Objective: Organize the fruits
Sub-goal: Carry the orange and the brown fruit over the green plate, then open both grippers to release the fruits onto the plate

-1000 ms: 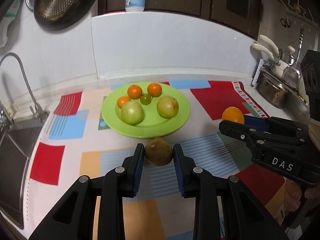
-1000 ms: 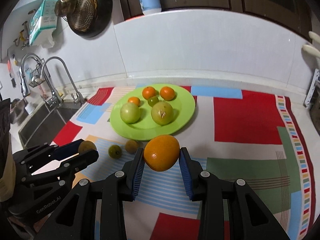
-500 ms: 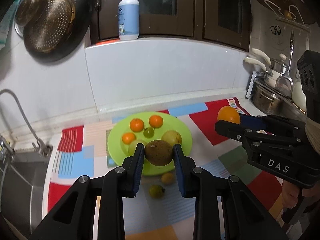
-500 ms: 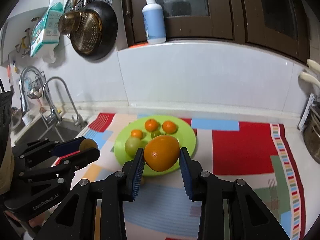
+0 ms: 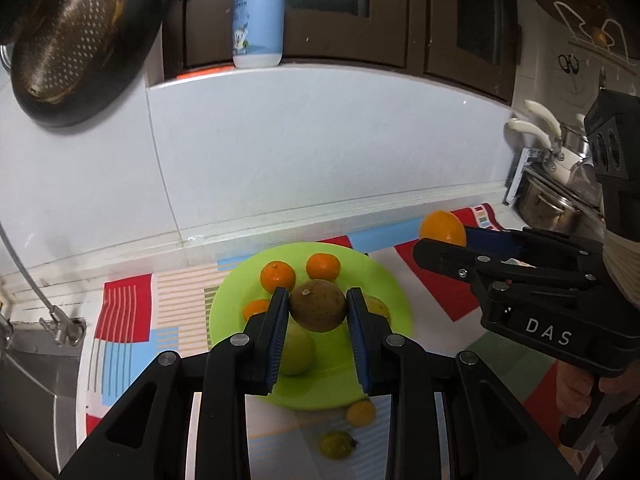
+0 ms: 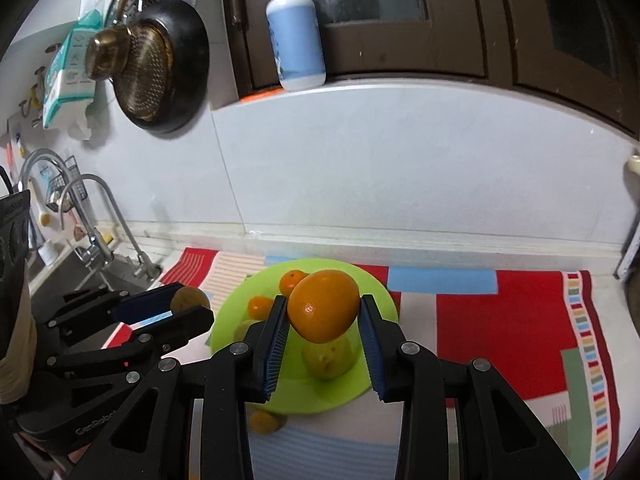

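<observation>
The left gripper [image 5: 317, 309] clamps a brown fruit [image 5: 317, 310] at frame centre, held above the green plate [image 5: 384, 280]. The right gripper [image 6: 323, 312] grips a large orange [image 6: 323, 305] between its blue pads, also over that plate. Small oranges [image 5: 277, 276] sit at the plate's far side, a green fruit [image 6: 328, 358] nearer, and two small fruits [image 5: 361, 412] lie on the patterned mat [image 6: 500, 320] below.

Brown round fruit [image 5: 317, 310] held above green plate [image 5: 384, 280]; large orange [image 6: 324, 306] likewise aloft over it.
</observation>
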{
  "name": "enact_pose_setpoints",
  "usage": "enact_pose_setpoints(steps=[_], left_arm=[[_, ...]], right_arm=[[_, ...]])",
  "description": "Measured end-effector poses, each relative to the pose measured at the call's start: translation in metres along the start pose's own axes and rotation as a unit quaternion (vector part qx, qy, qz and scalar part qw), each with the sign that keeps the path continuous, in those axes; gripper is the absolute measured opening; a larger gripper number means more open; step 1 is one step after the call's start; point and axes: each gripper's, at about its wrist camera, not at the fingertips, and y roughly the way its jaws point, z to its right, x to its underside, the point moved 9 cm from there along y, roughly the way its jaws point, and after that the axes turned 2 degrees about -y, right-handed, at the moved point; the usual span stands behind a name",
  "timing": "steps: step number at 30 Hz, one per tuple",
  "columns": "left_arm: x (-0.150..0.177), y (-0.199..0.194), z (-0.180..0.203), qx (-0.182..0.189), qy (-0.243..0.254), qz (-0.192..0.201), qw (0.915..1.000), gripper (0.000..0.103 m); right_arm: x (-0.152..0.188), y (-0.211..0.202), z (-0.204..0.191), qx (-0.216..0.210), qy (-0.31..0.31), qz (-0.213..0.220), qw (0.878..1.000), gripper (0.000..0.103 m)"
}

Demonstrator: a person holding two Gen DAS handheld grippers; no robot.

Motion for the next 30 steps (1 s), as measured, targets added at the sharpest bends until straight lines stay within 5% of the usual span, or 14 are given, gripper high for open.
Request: enact_pose_setpoints(steps=[17, 19, 23, 30], left_arm=[[0.01, 0.062, -0.011, 0.011, 0.009, -0.037, 0.9992, 0.03], [0.009, 0.062, -0.012, 0.01, 0.01, -0.034, 0.9993, 0.036], [0.007, 0.058, -0.016, 0.002, 0.005, -0.03, 0.9996, 0.044], [0.008, 0.034, -0.026, -0.02, -0.008, -0.017, 0.9996, 0.058]], right_arm=[[0.015, 0.085, 0.012, -0.019, 0.003, -0.052, 0.998, 0.036], [0.015, 0.088, 0.012, -0.017, 0.002, -0.053, 0.998, 0.036], [0.013, 0.087, 0.014, -0.019, 0.004, -0.047, 0.999, 0.057], [0.008, 0.06, 0.017, 0.013, -0.001, -0.021, 1.0, 0.057]])
